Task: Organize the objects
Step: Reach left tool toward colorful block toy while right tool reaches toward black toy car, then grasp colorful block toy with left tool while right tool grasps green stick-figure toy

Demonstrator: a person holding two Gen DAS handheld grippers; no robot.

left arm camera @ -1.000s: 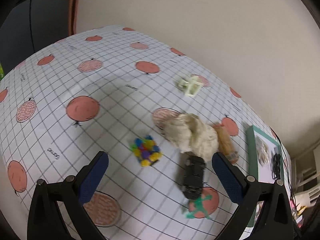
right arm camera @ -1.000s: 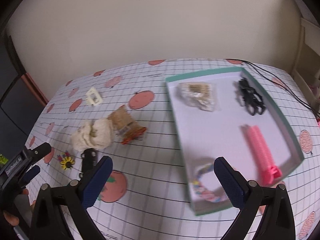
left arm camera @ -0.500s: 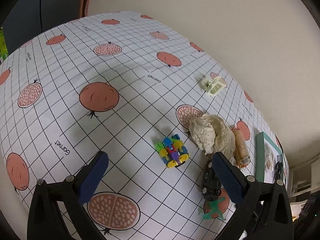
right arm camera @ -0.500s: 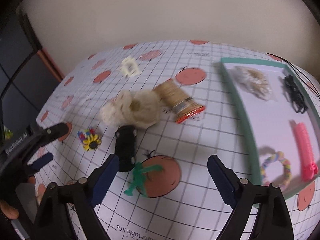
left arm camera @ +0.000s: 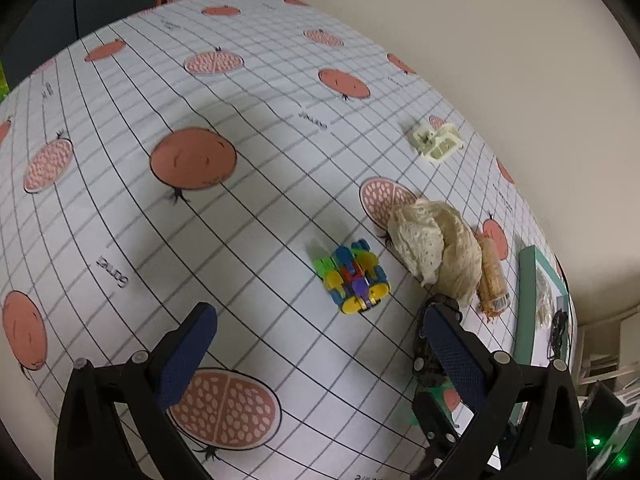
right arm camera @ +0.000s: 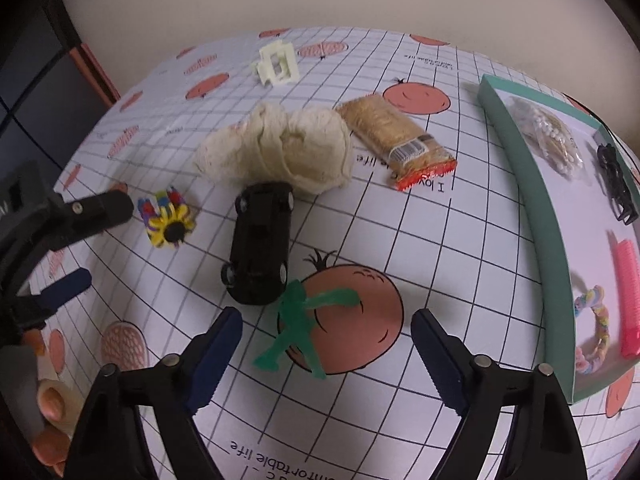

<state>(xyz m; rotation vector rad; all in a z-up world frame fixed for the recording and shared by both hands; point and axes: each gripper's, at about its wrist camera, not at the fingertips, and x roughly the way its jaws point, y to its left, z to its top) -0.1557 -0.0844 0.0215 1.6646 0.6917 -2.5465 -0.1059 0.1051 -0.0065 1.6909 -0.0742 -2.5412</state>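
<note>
Four items are seen already lodged in the green tray (right arm camera: 520, 152). Six are left on the tablecloth (right arm camera: 420, 240), among them the toy car (right arm camera: 262, 244) and green figure (right arm camera: 304, 320). Right gripper (right arm camera: 326, 354) and left gripper (left arm camera: 316, 344) are held wide open, empty.

The left hand-held gripper (left arm camera: 316, 344) hangs over the table (left arm camera: 120, 120) with its blue-padded fingers (left arm camera: 188, 348) spread wide and nothing between them. Just ahead of the gap, toward the right finger, lies a multicoloured block toy (left arm camera: 354, 278). Beyond the right fingertip sits a crumpled cream cloth (left arm camera: 436, 248), with a tan snack packet (left arm camera: 493, 276) against its far right side. A black toy car (left arm camera: 428, 344) is partly hidden behind the right finger, a scrap of green (left arm camera: 440, 394) below it. Farther ahead rests a cream hair clip (left arm camera: 438, 144). Off to the right stands a teal-walled tray (left arm camera: 524, 304).
</note>
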